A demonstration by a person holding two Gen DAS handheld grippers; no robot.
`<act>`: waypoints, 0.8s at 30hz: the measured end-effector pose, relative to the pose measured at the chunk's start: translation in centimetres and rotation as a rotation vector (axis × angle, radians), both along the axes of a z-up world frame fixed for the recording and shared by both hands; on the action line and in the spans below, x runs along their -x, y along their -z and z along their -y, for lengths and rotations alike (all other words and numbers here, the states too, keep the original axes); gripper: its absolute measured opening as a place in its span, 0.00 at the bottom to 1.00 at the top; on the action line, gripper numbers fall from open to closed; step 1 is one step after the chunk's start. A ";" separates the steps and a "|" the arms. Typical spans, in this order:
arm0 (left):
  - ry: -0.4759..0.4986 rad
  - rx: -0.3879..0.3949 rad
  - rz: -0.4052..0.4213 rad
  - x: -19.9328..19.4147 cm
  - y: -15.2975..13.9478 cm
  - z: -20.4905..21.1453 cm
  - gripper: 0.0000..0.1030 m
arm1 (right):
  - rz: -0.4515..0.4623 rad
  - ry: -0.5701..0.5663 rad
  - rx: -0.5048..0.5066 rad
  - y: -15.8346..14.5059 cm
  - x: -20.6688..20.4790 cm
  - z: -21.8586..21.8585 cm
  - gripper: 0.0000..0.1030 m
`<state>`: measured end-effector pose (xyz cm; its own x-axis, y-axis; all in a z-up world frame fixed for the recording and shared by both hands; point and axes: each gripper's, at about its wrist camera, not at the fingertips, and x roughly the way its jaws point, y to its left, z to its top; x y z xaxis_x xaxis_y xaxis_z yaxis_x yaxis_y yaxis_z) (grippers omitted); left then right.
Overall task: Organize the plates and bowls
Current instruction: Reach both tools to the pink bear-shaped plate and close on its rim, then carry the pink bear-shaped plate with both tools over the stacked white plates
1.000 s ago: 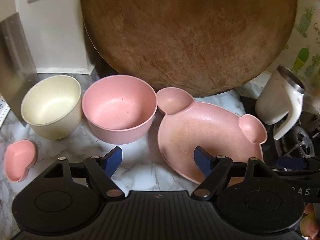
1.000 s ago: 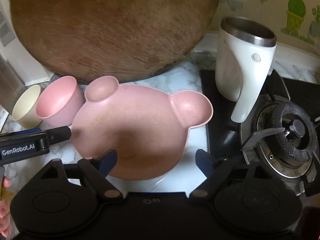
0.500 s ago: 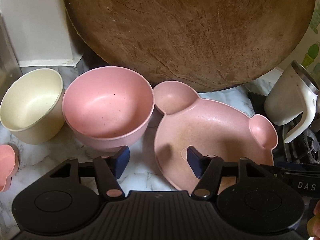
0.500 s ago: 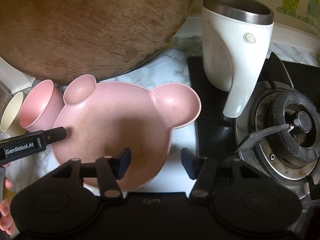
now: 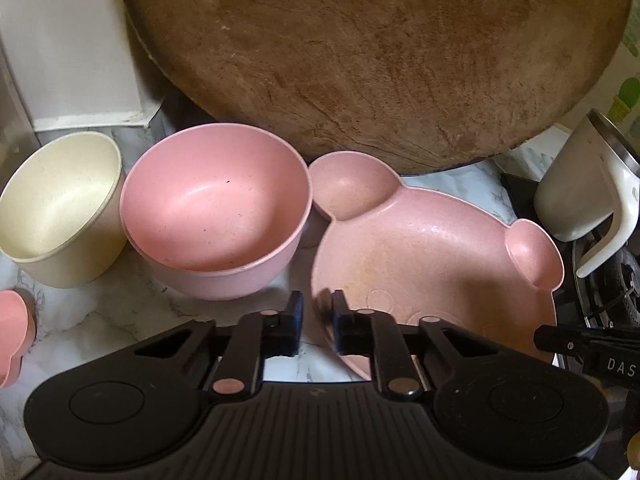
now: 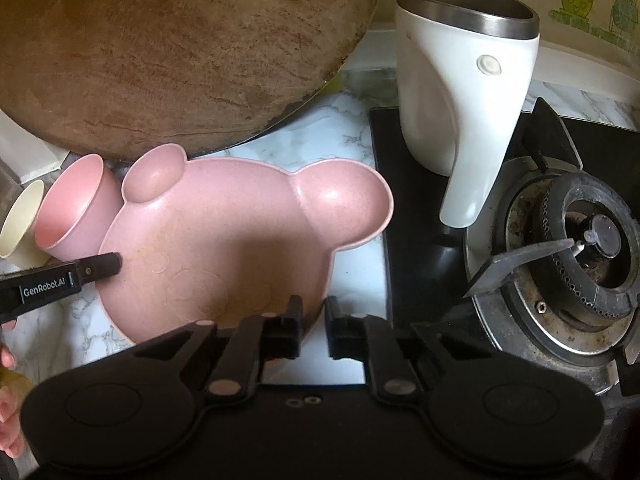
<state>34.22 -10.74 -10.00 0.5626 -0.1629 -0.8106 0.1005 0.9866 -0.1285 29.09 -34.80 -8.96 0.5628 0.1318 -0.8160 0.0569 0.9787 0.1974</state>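
A pink bear-shaped plate [image 5: 432,256] lies on the marble counter; it also shows in the right wrist view [image 6: 224,240]. My left gripper [image 5: 317,312] is shut on the plate's left rim. My right gripper [image 6: 313,316] is shut on the plate's near right rim. A pink bowl [image 5: 216,212] stands left of the plate, touching its ear, and a cream bowl [image 5: 56,208] stands left of that. Both bowls also show in the right wrist view, the pink bowl [image 6: 76,208] and the cream bowl [image 6: 20,220]. A small pink heart-shaped dish [image 5: 12,332] sits at the far left.
A large round wooden board [image 5: 380,60] leans against the wall behind the dishes. A white steel-rimmed mug [image 6: 464,92] stands on the black gas stove [image 6: 580,240] to the right. A white box [image 5: 68,48] stands at the back left.
Both grippers moved in and closed on opposite rims of the bear-shaped plate; a second ago both were open and farther back.
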 end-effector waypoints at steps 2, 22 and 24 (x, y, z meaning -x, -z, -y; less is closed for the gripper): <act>0.007 -0.017 0.010 0.2 -0.2 0.3 0.10 | 0.002 -0.004 0.002 0.0 0.0 0.0 0.10; 0.025 0.014 0.029 4.0 -1.3 -0.4 0.09 | 0.063 -0.068 0.035 -1.7 3.7 -0.1 0.10; 0.033 0.018 0.036 4.7 -1.5 -0.3 0.09 | 0.067 -0.067 0.032 -1.9 4.4 0.1 0.10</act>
<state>29.50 -10.49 -8.45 0.5856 -0.1964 -0.7865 0.1376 0.9802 -0.1423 24.73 -34.94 -7.01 0.6071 0.1449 -0.7813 -0.0208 0.9858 0.1667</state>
